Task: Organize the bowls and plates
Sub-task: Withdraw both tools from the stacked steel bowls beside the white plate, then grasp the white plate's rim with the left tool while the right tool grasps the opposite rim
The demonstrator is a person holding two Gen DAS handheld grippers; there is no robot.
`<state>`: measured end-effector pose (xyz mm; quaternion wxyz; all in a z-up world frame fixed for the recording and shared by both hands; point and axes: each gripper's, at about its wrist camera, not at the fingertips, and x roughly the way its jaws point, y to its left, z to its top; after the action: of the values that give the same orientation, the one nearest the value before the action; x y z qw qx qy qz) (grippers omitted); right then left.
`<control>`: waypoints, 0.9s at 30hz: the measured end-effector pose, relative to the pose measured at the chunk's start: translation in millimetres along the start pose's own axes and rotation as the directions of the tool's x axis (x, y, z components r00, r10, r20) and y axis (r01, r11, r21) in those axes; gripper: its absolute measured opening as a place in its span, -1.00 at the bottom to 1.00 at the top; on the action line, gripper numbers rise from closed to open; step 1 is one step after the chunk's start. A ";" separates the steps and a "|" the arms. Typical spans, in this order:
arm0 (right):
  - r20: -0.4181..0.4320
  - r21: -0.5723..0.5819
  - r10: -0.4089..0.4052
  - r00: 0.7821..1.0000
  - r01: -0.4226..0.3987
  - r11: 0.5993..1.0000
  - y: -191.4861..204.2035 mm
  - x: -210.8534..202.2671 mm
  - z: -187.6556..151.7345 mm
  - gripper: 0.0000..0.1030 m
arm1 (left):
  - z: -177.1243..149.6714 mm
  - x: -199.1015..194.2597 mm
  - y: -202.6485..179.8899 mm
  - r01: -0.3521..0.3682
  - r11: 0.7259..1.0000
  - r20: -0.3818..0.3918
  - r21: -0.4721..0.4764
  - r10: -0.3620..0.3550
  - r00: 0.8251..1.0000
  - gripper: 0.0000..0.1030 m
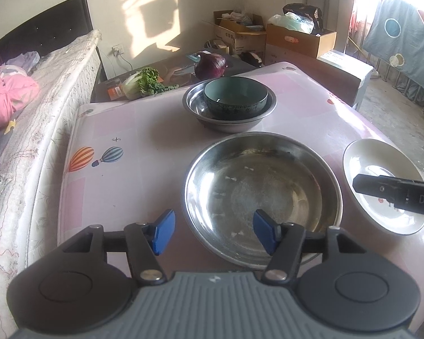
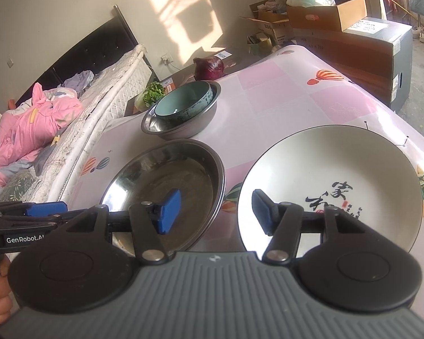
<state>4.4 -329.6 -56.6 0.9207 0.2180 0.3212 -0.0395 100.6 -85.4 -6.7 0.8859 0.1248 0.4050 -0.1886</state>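
A wide steel plate (image 1: 263, 186) lies on the pink table; it also shows in the right wrist view (image 2: 166, 180). A white plate with black characters (image 2: 330, 180) lies to its right, also in the left wrist view (image 1: 381, 163). Farther back a teal bowl (image 1: 236, 96) sits inside a steel bowl (image 1: 229, 121); both show in the right wrist view, the teal bowl (image 2: 183, 103) in the steel bowl (image 2: 181, 130). My left gripper (image 1: 212, 233) is open over the steel plate's near left rim. My right gripper (image 2: 216, 212) is open, between the two plates.
The pink table (image 1: 127, 130) stands beside a bed (image 1: 28, 99) on the left. A purple cabbage (image 1: 210, 65) and leafy greens (image 1: 144, 80) lie on a dark stand behind. Cardboard boxes (image 1: 296, 39) stand at the back right.
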 end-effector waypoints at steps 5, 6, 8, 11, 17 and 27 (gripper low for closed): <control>0.012 0.003 0.011 1.000 -0.011 1.000 -1.4 -9.3 -4.4 0.09 | -0.9 -6.7 -6.7 -0.006 1.000 0.008 0.013 0.006 1.000 0.24; 0.014 0.004 0.013 1.000 -0.013 1.000 -2.1 -10.9 -5.2 0.09 | -0.9 -7.8 -8.8 -0.007 1.000 0.009 0.018 0.007 1.000 0.25; 0.020 0.007 0.015 1.000 -0.015 1.000 -4.2 -15.0 -6.3 0.09 | -0.7 -9.2 -12.6 -0.007 1.000 0.010 0.025 0.007 1.000 0.25; 0.032 0.011 0.015 0.999 -0.016 1.000 -10.6 -22.4 -7.9 0.10 | 0.4 -11.7 -20.4 0.005 0.999 0.015 0.034 -0.005 1.000 0.26; 0.086 0.027 -0.030 0.996 0.028 0.999 -40.0 -51.4 -8.4 0.10 | 1.6 -22.3 -47.6 0.132 0.991 0.062 0.030 -0.134 0.989 0.33; 0.158 0.067 -0.170 0.973 0.161 0.985 -122.6 -89.8 2.3 0.10 | -15.9 -13.6 -119.9 0.323 0.945 0.124 0.041 -0.326 0.937 0.33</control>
<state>-91.4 -447.2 -46.4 0.9312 0.2111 0.2607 -0.1423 29.7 -183.9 -14.6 0.8657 0.0525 0.3600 -0.3439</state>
